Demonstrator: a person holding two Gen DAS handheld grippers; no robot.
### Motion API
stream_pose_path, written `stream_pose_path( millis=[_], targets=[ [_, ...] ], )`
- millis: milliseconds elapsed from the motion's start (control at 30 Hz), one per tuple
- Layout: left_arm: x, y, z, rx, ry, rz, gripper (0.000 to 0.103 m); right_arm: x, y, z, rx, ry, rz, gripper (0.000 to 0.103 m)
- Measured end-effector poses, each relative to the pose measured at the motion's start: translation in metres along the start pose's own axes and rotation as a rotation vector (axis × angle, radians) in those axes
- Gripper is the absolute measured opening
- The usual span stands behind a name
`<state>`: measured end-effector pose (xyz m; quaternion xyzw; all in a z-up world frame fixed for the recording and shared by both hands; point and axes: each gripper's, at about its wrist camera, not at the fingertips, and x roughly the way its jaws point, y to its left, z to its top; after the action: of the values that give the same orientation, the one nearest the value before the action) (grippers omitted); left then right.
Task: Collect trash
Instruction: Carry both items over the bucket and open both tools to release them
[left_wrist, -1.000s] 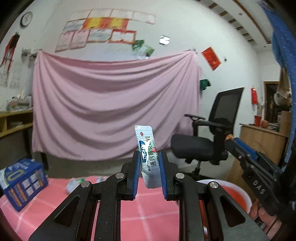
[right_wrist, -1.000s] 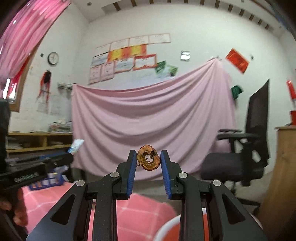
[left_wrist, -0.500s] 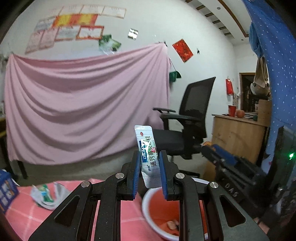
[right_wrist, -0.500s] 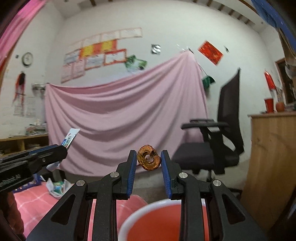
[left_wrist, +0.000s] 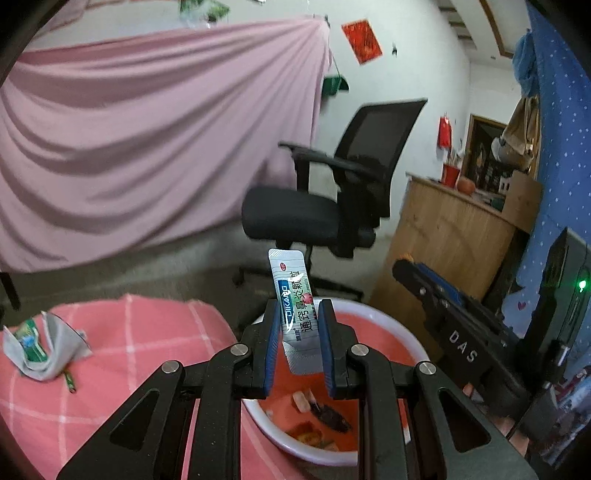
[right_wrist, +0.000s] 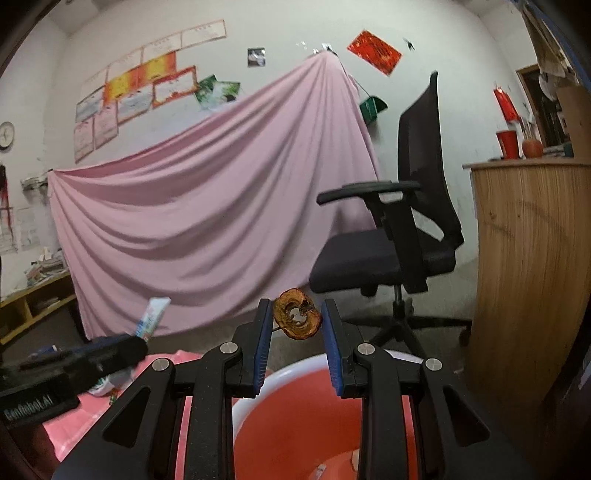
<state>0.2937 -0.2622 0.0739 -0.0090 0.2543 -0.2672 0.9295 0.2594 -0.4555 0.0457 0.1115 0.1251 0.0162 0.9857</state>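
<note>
1. Sachet, silver with green and blue print: upright, clamped between the blue pads of the left gripper, above the near rim of the basin.
2. Dried fruit ring, brown and shrivelled: pinched between the pads of the right gripper, poised above the far side of the basin; also seen at the right in the left wrist view.
3. Basin, red inside with a white rim: directly below both grippers; already holding several scraps, among them a dark piece and some pale bits.
4. Progress, as judged: several pieces binned, two more carried over the basin but not yet dropped; release of both probably the step in hand.
5. Crumpled wrapper, grey with green print: lying on the pink checked cloth, well apart from the basin, uncollected; likely among the last items, though the rest of the cloth lies out of view.
6. Surroundings: black office chair behind the basin, wooden counter to the right, pink sheet hung on the far wall.
7. Obstructions: none visible between the held pieces and the basin; the two grippers close together over it, so some risk of a knock on release.
</note>
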Motion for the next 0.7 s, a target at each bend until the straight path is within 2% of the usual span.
stream_pose_path(
  millis=[267, 467, 633, 700],
  targets=[
    [0.013, 0.005, -0.001, -0.037, 0.076, -0.045, 0.017, 0.011, -0.003, -0.005, 0.007, 0.070, -0.014, 0.025],
    [0.017, 0.008, -0.003, -0.030, 0.109, -0.045, 0.018, 0.016, -0.007, -0.006, 0.023, 0.107, -0.030, 0.026],
    [0.022, 0.010, -0.005, -0.031, 0.133, -0.031, 0.019, 0.021, -0.010, -0.008, 0.037, 0.135, -0.034, 0.036],
    [0.022, 0.011, -0.006, -0.032, 0.133, -0.029, 0.020, 0.021, -0.009, -0.008, 0.037, 0.136, -0.035, 0.036]
  ],
)
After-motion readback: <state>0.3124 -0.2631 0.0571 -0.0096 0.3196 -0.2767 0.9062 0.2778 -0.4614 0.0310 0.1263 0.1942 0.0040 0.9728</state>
